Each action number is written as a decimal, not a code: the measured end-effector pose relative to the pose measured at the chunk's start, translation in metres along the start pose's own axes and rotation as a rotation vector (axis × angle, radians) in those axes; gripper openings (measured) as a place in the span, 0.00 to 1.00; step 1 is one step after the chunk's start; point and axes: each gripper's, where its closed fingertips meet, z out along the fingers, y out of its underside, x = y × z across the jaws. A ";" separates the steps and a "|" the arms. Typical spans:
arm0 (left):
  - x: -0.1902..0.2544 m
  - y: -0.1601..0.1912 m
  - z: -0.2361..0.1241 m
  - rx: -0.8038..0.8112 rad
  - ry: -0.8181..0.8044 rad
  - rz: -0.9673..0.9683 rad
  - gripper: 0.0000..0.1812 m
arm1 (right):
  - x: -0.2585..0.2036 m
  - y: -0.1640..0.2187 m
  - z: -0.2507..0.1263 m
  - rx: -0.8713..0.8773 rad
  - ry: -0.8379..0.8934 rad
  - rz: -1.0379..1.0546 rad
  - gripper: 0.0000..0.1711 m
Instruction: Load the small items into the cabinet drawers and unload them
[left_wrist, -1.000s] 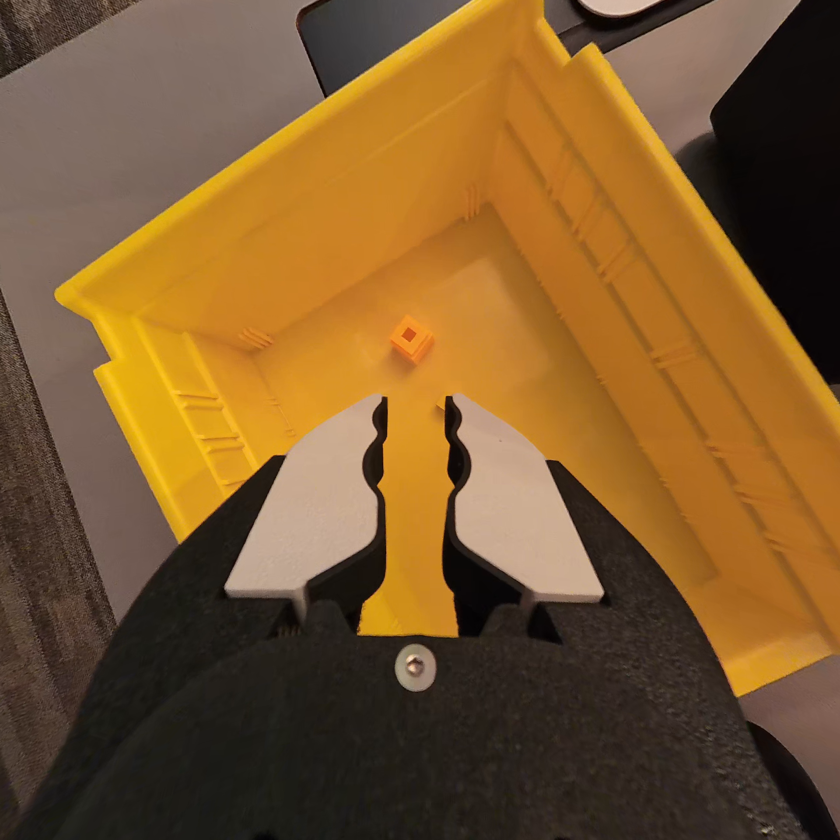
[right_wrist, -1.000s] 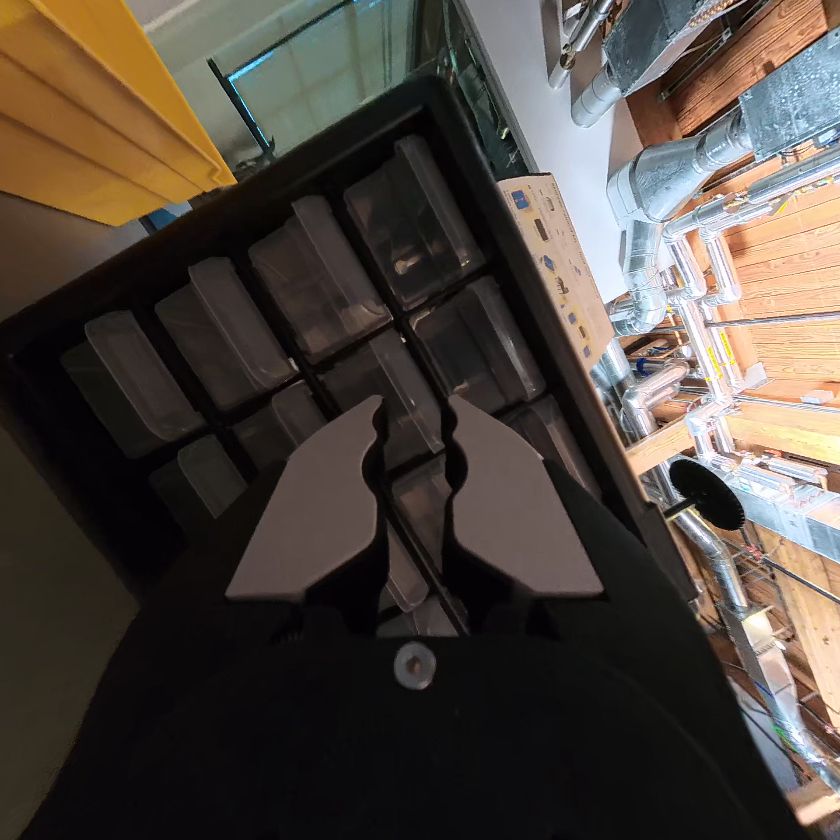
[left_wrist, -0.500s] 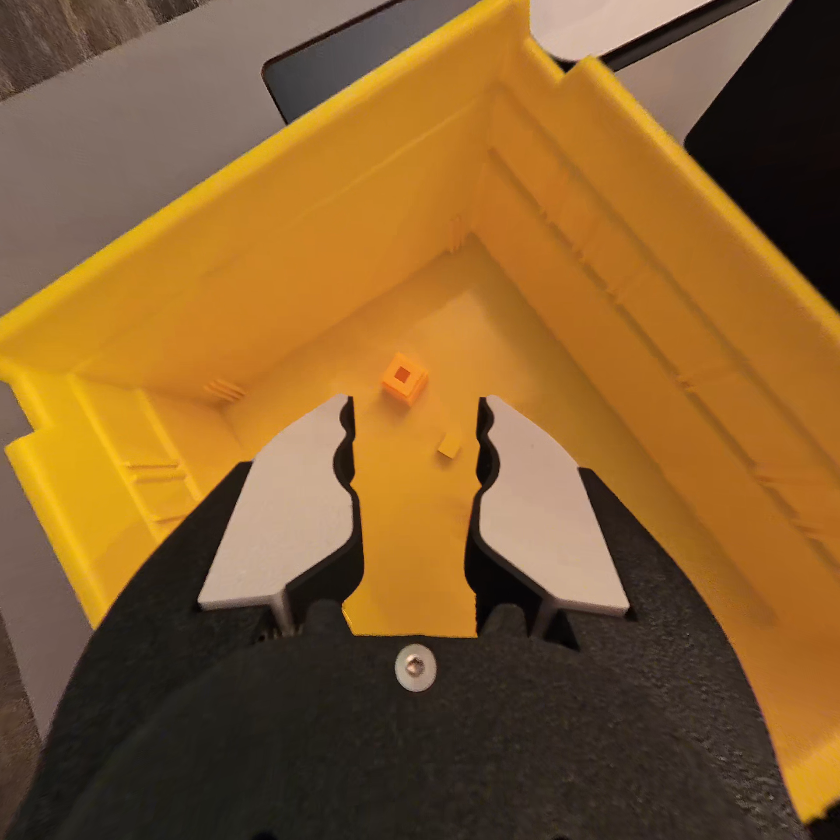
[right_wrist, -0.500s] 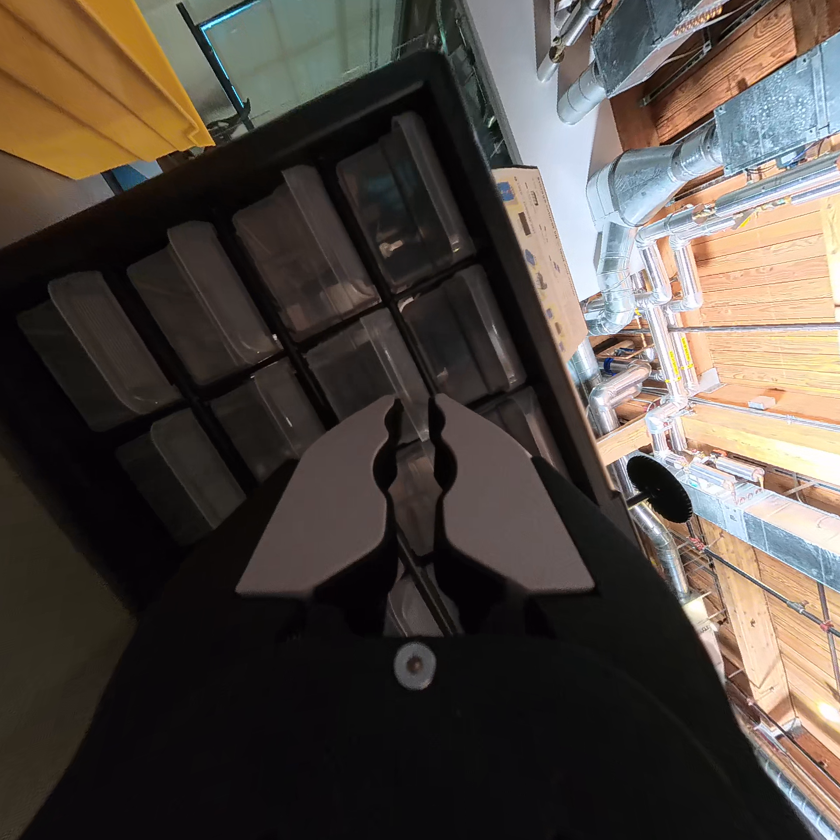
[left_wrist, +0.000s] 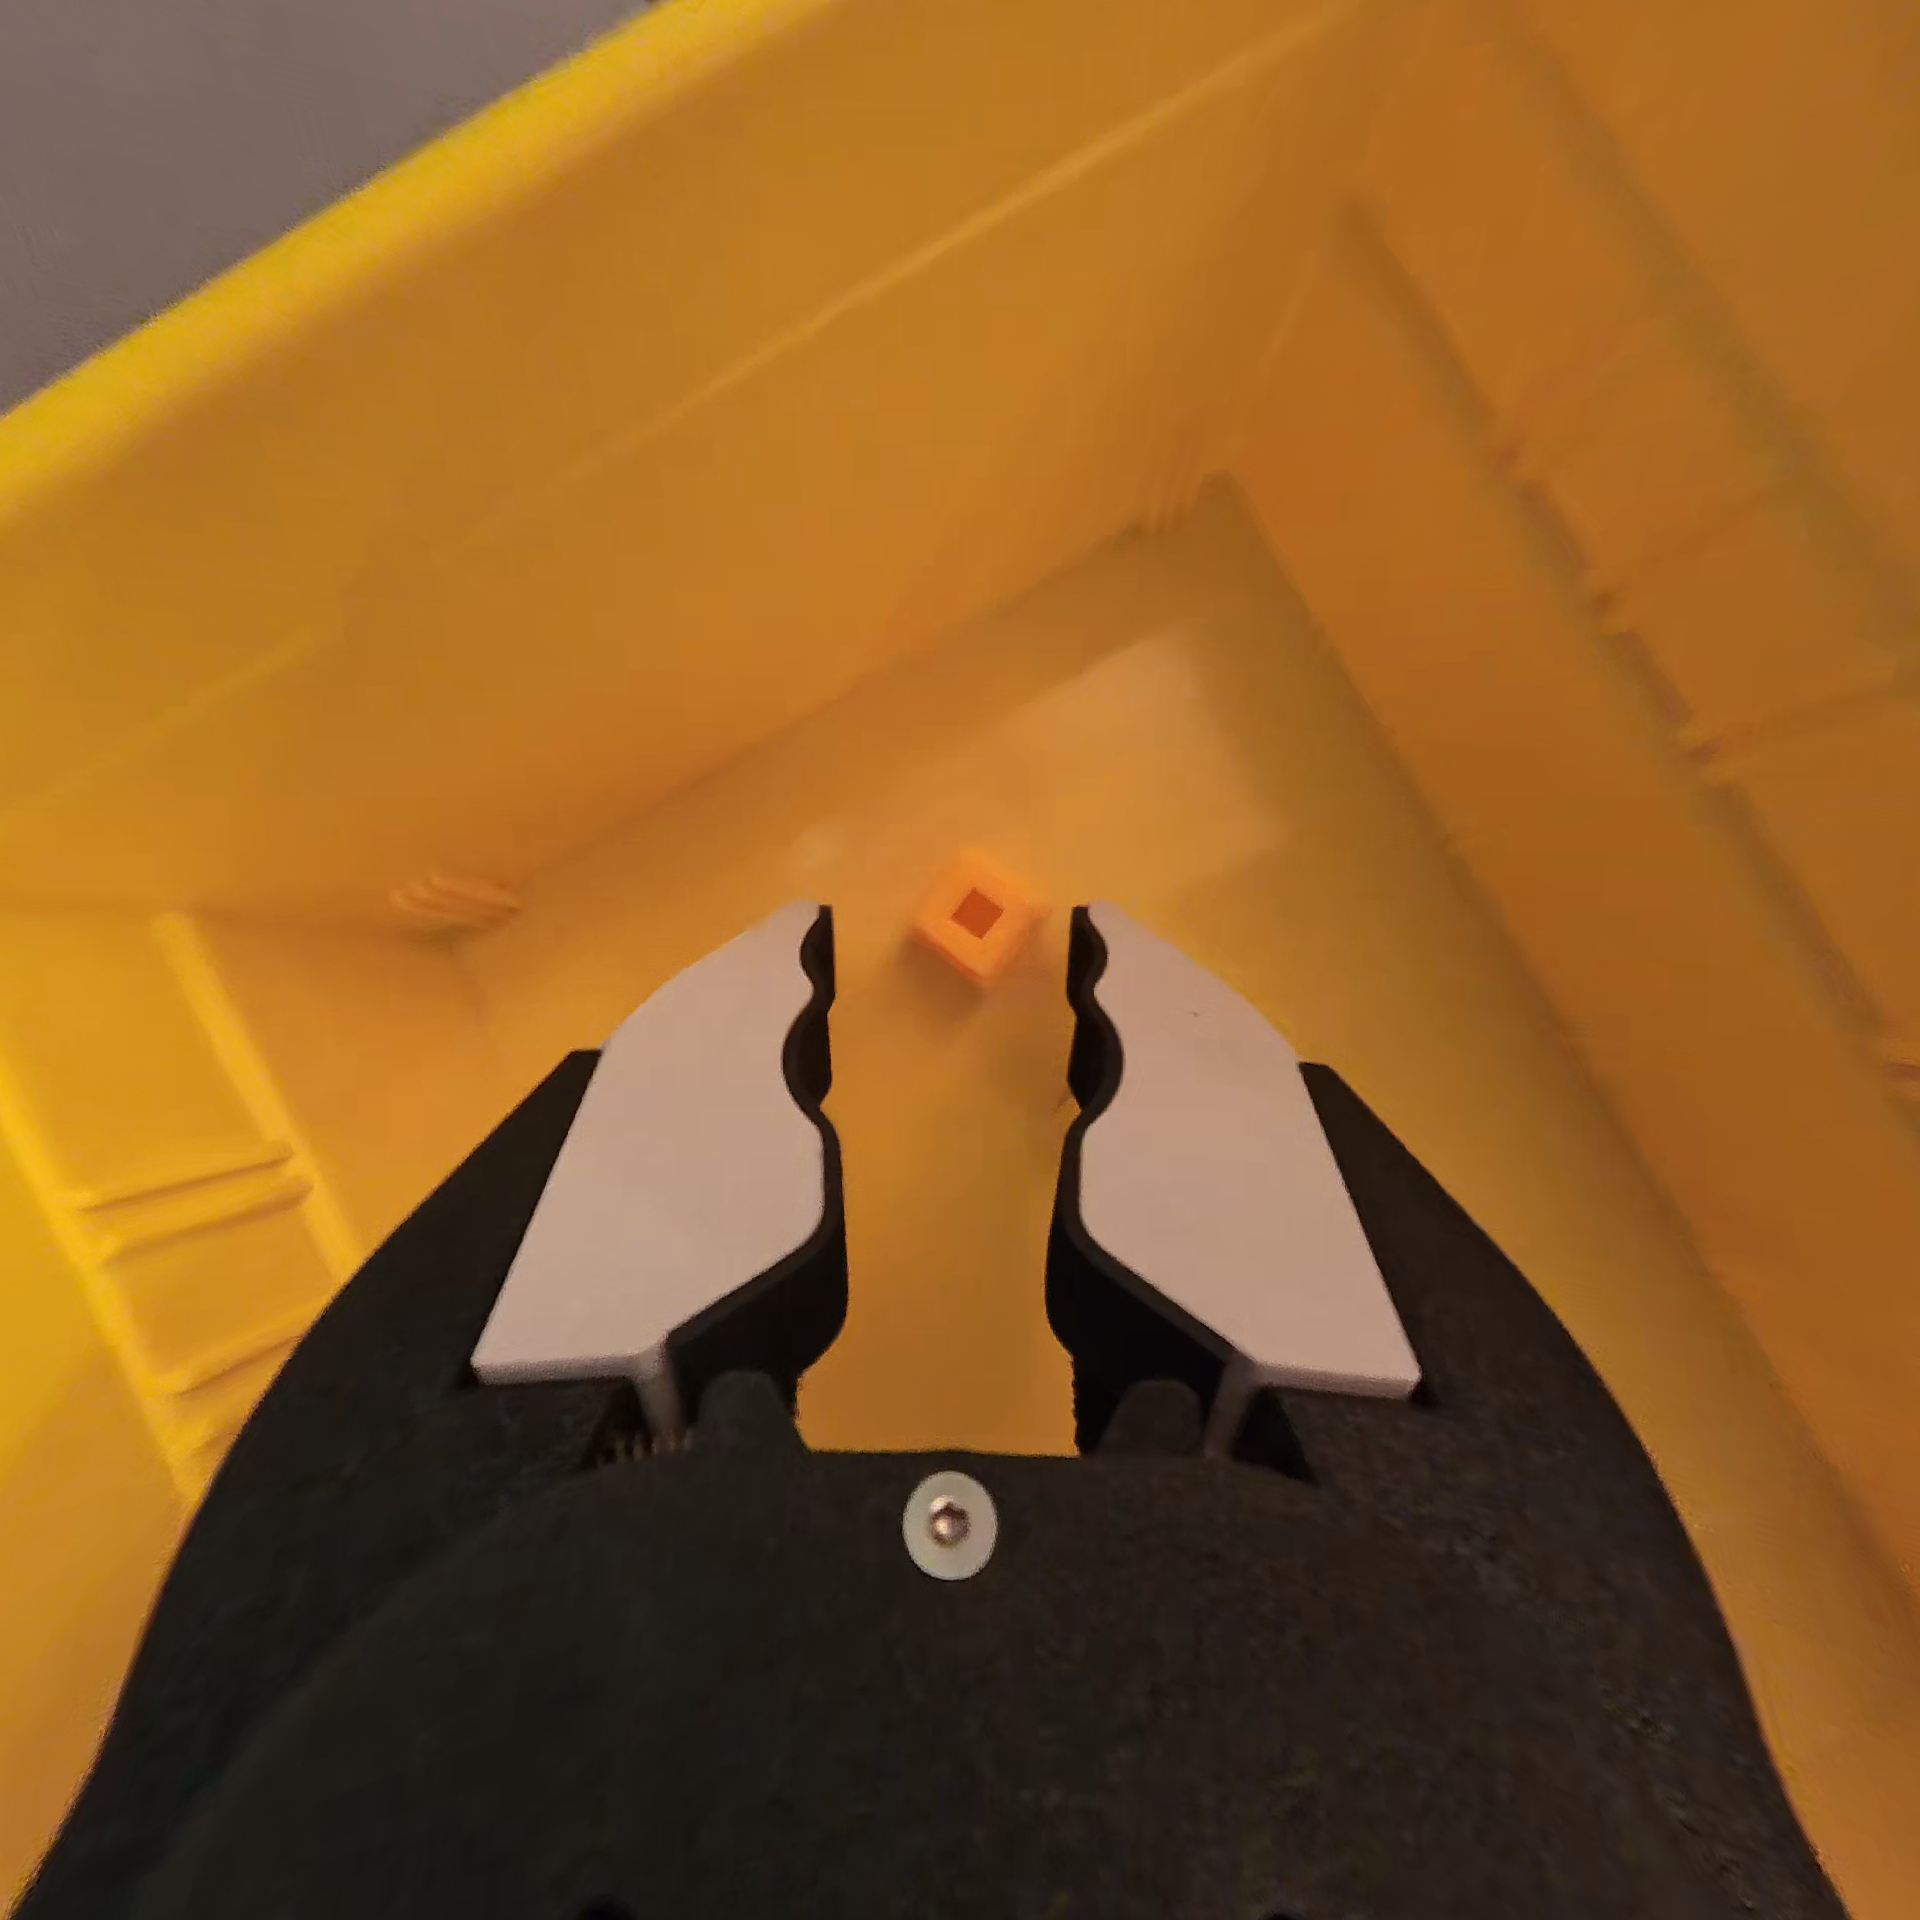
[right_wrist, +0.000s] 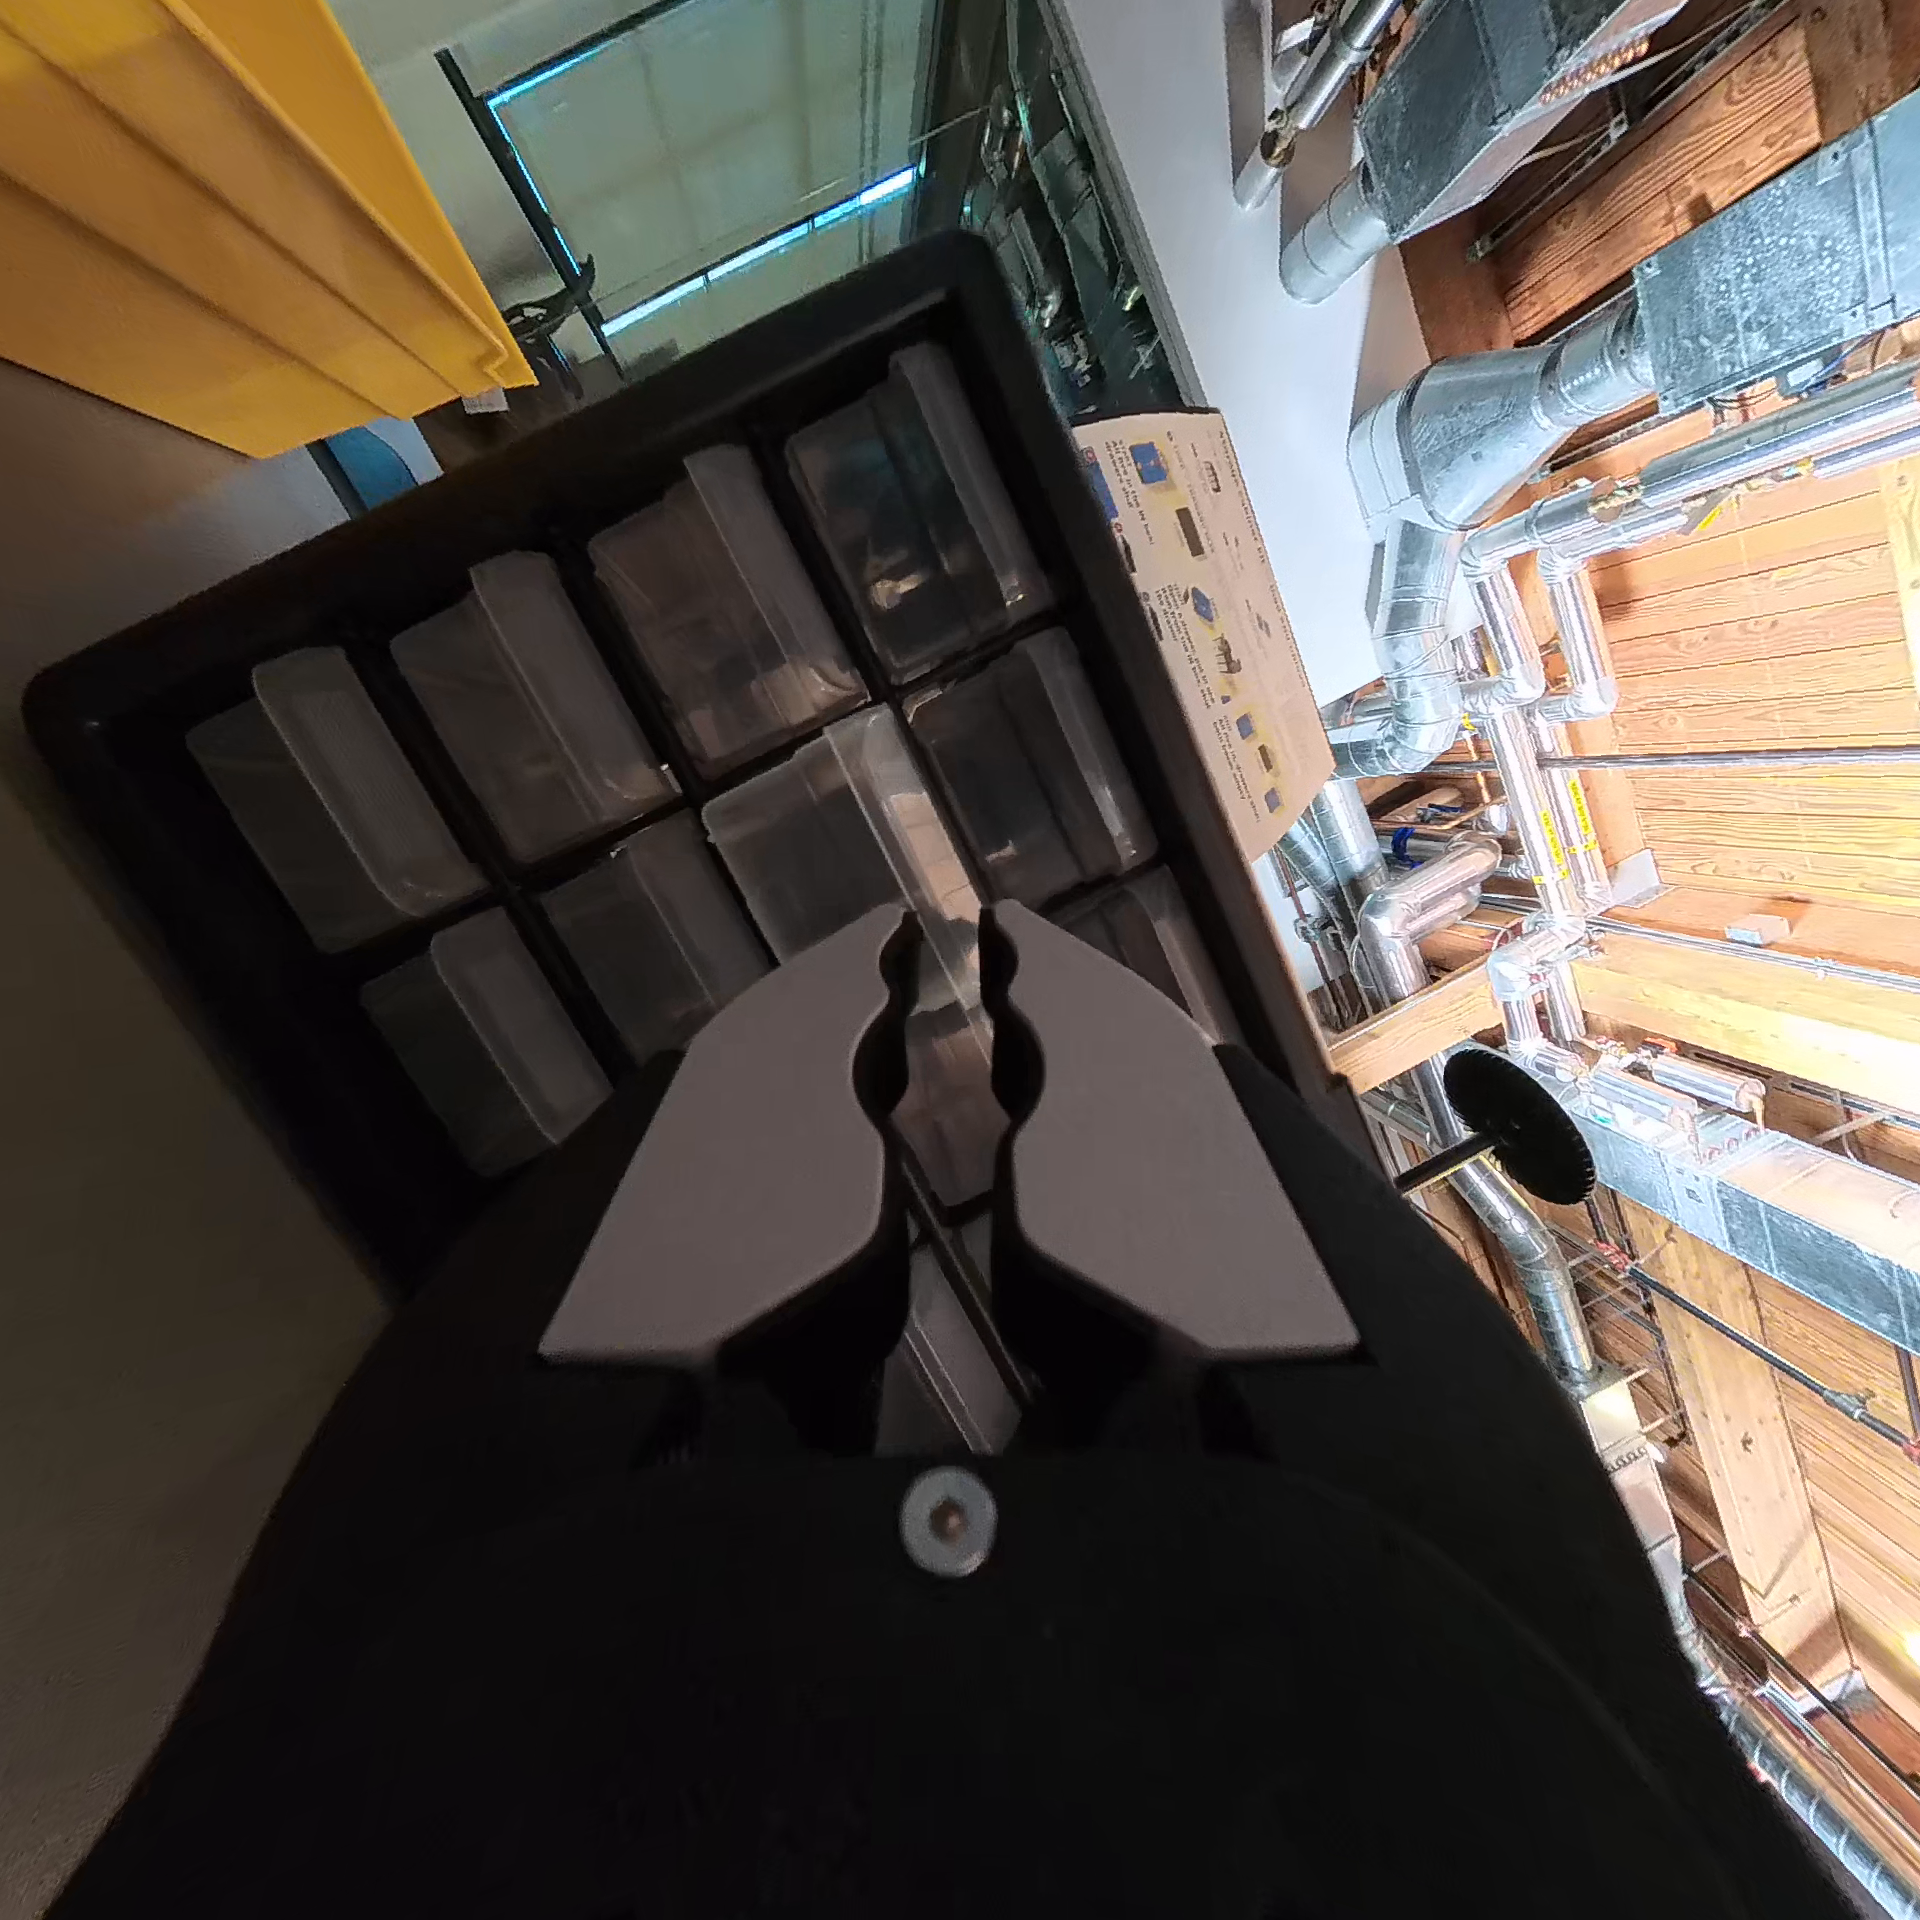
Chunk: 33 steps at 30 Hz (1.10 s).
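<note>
— What's the left view giving you?

— The left claw (left_wrist: 950, 914) is down inside the yellow bin (left_wrist: 727, 343), jaws wide apart and holding nothing. A small orange cube (left_wrist: 975, 923) with a square hole lies on the bin floor just ahead of the tips, in line with the gap. I'd say the pick hasn't happened yet.

— And the right view?

— The right claw (right_wrist: 949, 920) has its jaws narrow, almost together, on the front lip of a clear drawer (right_wrist: 831, 831) in the black cabinet (right_wrist: 1039, 416). Whether they truly pinch it, I cannot tell. That drawer looks to stand a little proud of its neighbours.

— So how far along?

— Early, by my reckoning. Cube not yet lifted, drawer barely out; loading and unloading both remain. Whether other drawers hold anything is too dim to say.
</note>
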 end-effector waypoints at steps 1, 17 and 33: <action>-0.002 0.004 0.002 -0.022 -0.020 0.020 0.22 | 0.000 0.000 -0.001 -0.001 -0.003 0.003 0.07; -0.007 -0.014 -0.012 0.093 0.010 -0.081 0.11 | 0.001 -0.003 -0.010 0.006 -0.033 0.034 0.07; -0.007 -0.014 0.013 -0.085 -0.139 -0.149 0.12 | 0.000 0.000 -0.007 -0.002 -0.071 0.075 0.07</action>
